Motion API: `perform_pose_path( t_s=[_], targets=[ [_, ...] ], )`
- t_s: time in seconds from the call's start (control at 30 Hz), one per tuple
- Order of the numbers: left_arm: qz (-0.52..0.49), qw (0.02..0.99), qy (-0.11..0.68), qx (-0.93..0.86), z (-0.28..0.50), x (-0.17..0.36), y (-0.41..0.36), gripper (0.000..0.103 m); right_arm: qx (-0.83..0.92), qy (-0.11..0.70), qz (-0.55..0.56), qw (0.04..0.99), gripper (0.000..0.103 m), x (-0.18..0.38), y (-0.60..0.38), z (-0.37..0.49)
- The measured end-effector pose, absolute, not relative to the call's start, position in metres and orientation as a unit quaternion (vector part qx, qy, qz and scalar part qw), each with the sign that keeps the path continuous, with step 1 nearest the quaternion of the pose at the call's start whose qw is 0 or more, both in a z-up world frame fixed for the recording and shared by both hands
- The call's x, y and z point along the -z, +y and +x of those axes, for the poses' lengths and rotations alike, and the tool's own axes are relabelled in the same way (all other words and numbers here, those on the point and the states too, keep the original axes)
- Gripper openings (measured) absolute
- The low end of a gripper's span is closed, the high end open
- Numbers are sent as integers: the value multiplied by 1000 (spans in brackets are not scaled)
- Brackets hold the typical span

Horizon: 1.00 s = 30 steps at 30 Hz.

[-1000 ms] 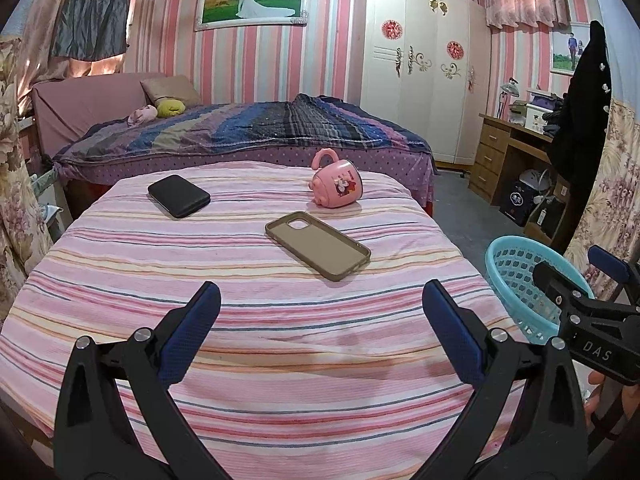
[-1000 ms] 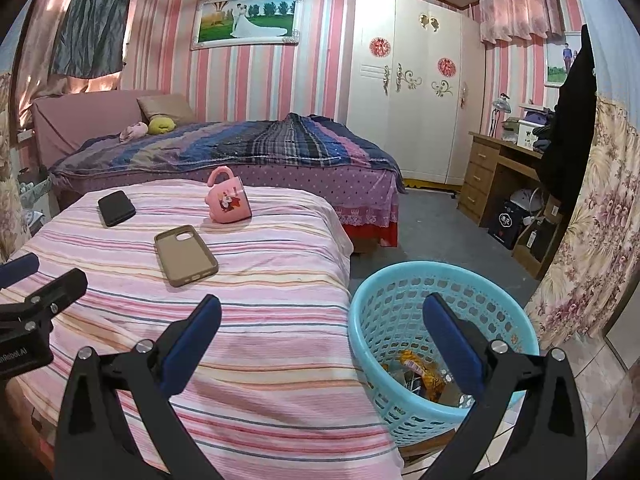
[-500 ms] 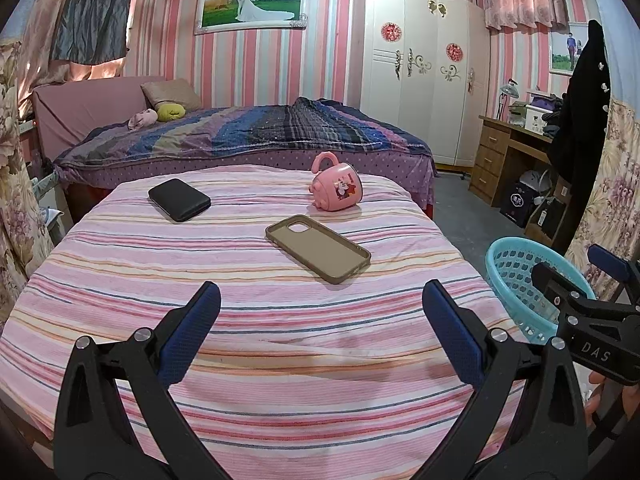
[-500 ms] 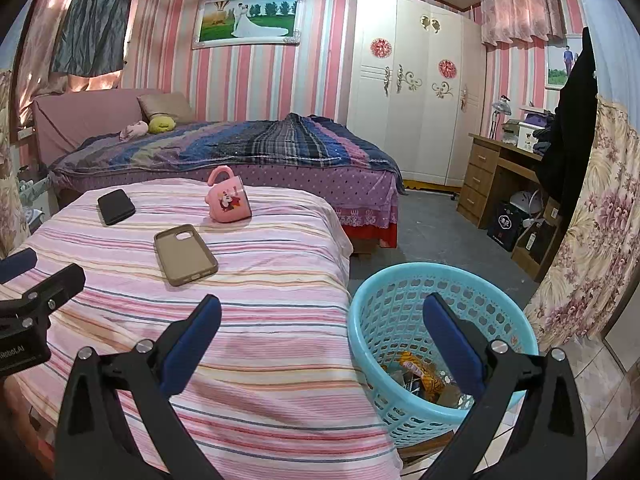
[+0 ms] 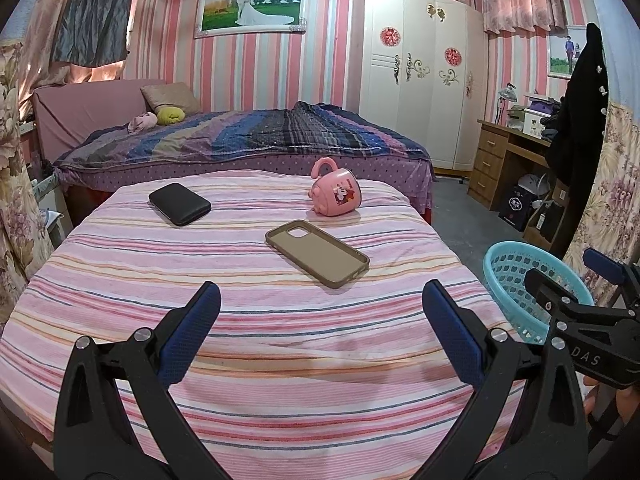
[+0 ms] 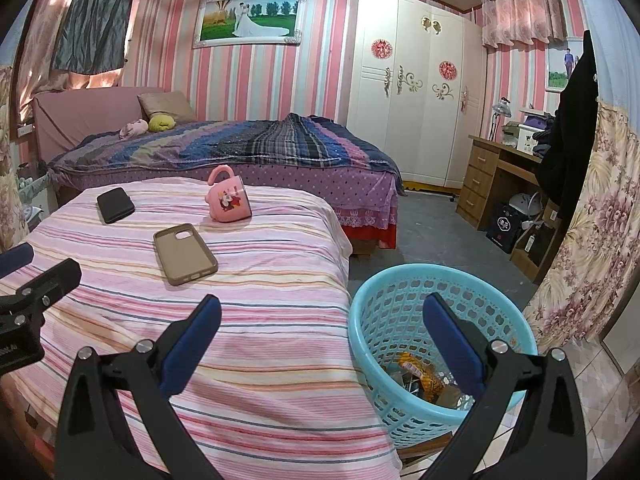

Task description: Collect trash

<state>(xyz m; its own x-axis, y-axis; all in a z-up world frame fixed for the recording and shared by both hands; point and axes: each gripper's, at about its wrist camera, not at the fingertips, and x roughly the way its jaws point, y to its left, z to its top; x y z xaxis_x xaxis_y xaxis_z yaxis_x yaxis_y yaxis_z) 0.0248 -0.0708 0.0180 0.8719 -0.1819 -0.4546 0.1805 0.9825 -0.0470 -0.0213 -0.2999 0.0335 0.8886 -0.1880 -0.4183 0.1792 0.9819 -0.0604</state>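
Left gripper (image 5: 320, 312): jaws spread wide, nothing between the blue pads (image 5: 188, 336), held low over the near edge of a bed covered by a pink striped sheet (image 5: 248, 360). Right gripper (image 6: 322, 314): jaws likewise wide apart and empty, poised above the bed's right edge and the basket beside it; its black frame also shows at the right border of the left wrist view.

Basket (image 6: 384, 316): a light blue plastic basket with a perforated wall, standing on the floor just beside the right side of the striped bed. Trash (image 6: 420, 376): an orange-yellow wrapper and other crumpled scraps lie at the bottom of the basket; the single pieces cannot be told apart.

On the striped sheet, mid-distance: a tan phone case (image 5: 317, 253) lying flat with its inner face up. Beyond it, a pink mug (image 5: 336, 196) tipped on its side, handle upward, with a cartoon print facing the cameras. To the left, well apart from the mug, a black pouch (image 5: 179, 204) lies flat.

Farther back: a second bed with a dark plaid and striped blanket (image 5: 260, 136), a white wardrobe (image 5: 420, 68), a wooden desk (image 6: 492, 176) at the right, and a framed wedding picture (image 5: 252, 8) on the pink striped wall.
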Motion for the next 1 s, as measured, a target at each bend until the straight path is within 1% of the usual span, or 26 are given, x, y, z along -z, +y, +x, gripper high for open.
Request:
perform_pose_path(
  t_s=[1.0],
  targets=[
    [3, 968, 233, 96, 26, -18, -70, 98, 99, 213, -9, 972, 98, -35, -309, -22]
  ],
)
